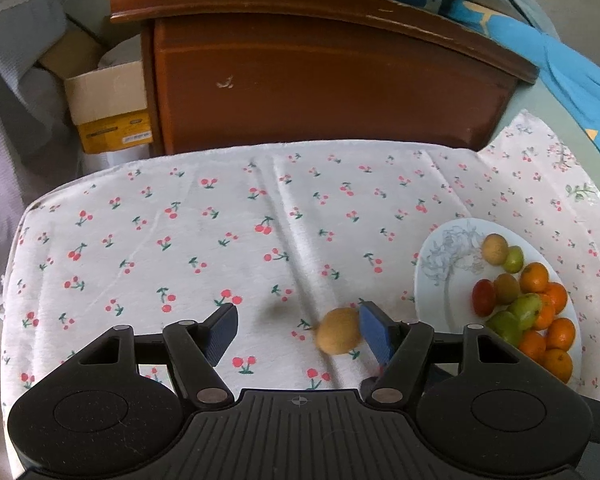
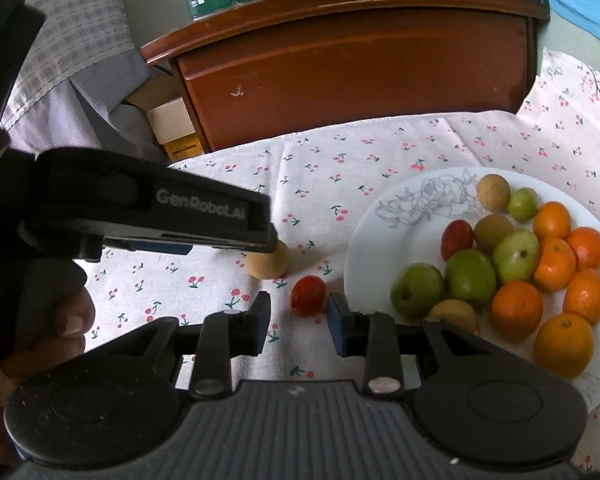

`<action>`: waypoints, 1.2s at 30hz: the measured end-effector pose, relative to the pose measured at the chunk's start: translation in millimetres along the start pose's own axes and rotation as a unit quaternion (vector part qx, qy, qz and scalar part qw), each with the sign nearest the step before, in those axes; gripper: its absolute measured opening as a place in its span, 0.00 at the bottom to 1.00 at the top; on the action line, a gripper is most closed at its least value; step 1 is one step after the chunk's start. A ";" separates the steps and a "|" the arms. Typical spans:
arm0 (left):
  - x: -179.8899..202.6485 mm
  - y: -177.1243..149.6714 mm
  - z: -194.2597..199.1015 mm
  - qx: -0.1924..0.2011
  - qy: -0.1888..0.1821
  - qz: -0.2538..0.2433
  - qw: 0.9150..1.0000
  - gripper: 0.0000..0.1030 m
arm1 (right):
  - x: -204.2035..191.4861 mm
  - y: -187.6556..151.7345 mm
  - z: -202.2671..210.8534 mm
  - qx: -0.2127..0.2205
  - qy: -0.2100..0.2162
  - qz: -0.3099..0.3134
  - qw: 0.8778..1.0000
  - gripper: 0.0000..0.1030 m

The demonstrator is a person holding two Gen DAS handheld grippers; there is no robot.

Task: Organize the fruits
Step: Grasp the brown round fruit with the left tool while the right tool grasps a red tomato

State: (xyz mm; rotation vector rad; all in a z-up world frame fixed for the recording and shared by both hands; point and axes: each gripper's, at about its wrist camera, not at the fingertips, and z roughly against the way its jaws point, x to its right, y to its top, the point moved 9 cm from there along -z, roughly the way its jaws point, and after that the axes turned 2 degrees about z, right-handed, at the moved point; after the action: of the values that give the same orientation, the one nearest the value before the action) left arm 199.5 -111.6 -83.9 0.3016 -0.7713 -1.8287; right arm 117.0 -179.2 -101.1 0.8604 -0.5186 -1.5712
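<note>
fruits mostly sit piled on the white floral plate [image 2: 364, 236]. left gripper [image 1: 296, 330] jaws spread around a tan round fruit [image 1: 337, 336], right gripper [image 2: 298, 318] jaws spread beside a small red tomato [image 2: 309, 295]. i'd centre each before squeezing gently, they'll roll on the cherry-print cloth [image 1: 180, 240].

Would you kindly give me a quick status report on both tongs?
Left tongs open, tan fruit against one pad. Right tongs open around red fruit, not gripping. Both fruits on cloth, plate alongside. Nothing blocking.
</note>
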 end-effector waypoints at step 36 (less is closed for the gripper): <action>13.3 -11.0 -4.7 -0.005 0.001 -0.047 0.999 0.29 | -3.5 -0.2 -1.9 0.012 -0.014 0.037 0.999 0.17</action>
State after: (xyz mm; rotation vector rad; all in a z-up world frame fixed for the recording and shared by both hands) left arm 188.6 -123.0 -92.5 0.3390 -0.7573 -1.9198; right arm 118.4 -175.5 -101.6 0.8291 -0.5840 -1.5141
